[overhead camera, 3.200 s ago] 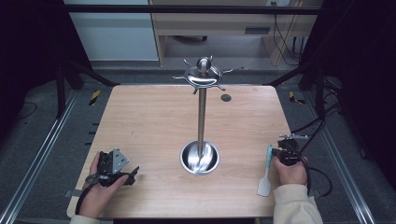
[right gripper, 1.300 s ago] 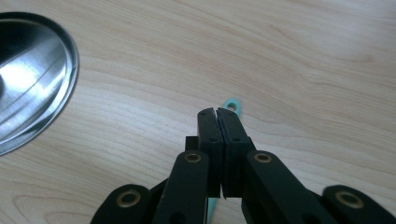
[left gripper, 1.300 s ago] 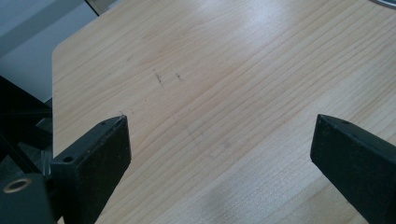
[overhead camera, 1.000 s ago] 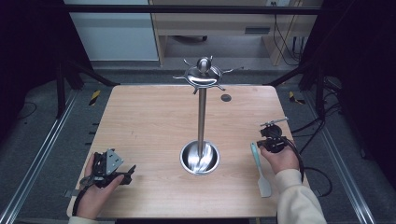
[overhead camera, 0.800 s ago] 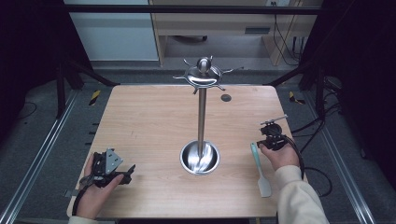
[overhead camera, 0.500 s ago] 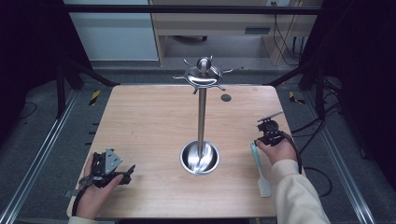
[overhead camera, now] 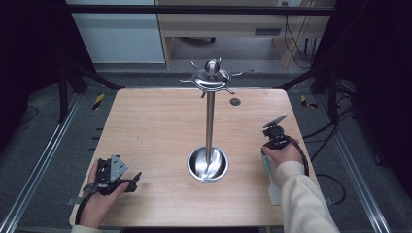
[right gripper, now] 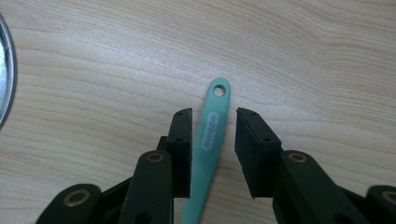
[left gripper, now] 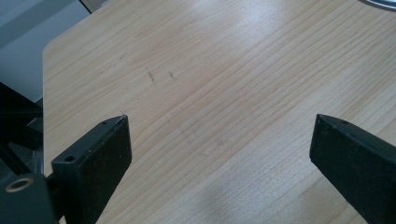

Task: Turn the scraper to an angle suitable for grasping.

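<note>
A teal spatula (overhead camera: 266,167) with a pale blade lies on the wooden table (overhead camera: 155,121) at the right. Its handle end points away from me. My right gripper (overhead camera: 268,148) is over that end. In the right gripper view the handle (right gripper: 211,135), with a hole at its tip, lies between the jaws of my right gripper (right gripper: 214,116), which stands open around it with a small gap on each side. My left gripper (overhead camera: 133,180) rests at the front left. In its own view my left gripper (left gripper: 219,122) is wide open over bare wood.
A tall metal stand (overhead camera: 210,116) with hooked arms at its top rises from a round steel base dish (overhead camera: 208,164) in the table's middle. The dish rim (right gripper: 3,74) lies left of the right gripper. A small dark disc (overhead camera: 235,101) sits at the back.
My right hand has moved away from me along the spatula, from its blade end to its handle end. The left gripper has stayed put.
</note>
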`<action>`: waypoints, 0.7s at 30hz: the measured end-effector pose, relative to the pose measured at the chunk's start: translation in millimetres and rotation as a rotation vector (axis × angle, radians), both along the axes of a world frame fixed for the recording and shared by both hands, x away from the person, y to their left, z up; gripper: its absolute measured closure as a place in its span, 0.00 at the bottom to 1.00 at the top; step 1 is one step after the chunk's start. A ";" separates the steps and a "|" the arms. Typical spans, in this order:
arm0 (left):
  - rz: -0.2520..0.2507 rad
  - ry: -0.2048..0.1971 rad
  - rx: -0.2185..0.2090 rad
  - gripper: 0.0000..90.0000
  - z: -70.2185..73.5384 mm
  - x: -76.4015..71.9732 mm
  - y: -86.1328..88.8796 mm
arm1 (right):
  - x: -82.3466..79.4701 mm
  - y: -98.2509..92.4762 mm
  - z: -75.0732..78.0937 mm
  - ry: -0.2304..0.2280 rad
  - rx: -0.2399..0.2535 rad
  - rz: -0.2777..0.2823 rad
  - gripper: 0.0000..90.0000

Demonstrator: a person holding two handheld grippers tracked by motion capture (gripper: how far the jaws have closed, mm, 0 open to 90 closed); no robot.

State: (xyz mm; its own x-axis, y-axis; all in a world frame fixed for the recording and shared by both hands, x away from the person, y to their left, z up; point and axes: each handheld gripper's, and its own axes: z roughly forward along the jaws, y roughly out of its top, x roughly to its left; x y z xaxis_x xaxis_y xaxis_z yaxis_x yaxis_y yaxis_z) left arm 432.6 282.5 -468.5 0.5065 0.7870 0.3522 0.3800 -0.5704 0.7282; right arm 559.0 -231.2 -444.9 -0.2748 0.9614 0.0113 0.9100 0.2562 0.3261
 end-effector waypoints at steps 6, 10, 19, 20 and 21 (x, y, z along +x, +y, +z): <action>0.003 0.003 0.000 0.06 -0.7 0.4 1.0 | 4.3 3.7 -3.8 0.019 -0.011 0.004 0.75; 0.004 0.002 -0.005 0.06 -0.7 0.3 1.6 | 7.5 5.5 -7.5 0.043 -0.024 0.003 0.74; 0.005 0.002 0.001 0.06 -0.9 0.5 0.8 | 10.1 5.8 -13.5 0.071 -0.030 -0.010 0.75; 0.005 0.003 0.001 0.06 -0.9 0.6 0.9 | 10.6 5.2 -15.2 0.080 -0.029 -0.015 0.75; 0.005 0.002 0.001 0.06 -1.0 0.5 0.8 | 10.8 4.9 -15.6 0.082 -0.029 -0.017 0.75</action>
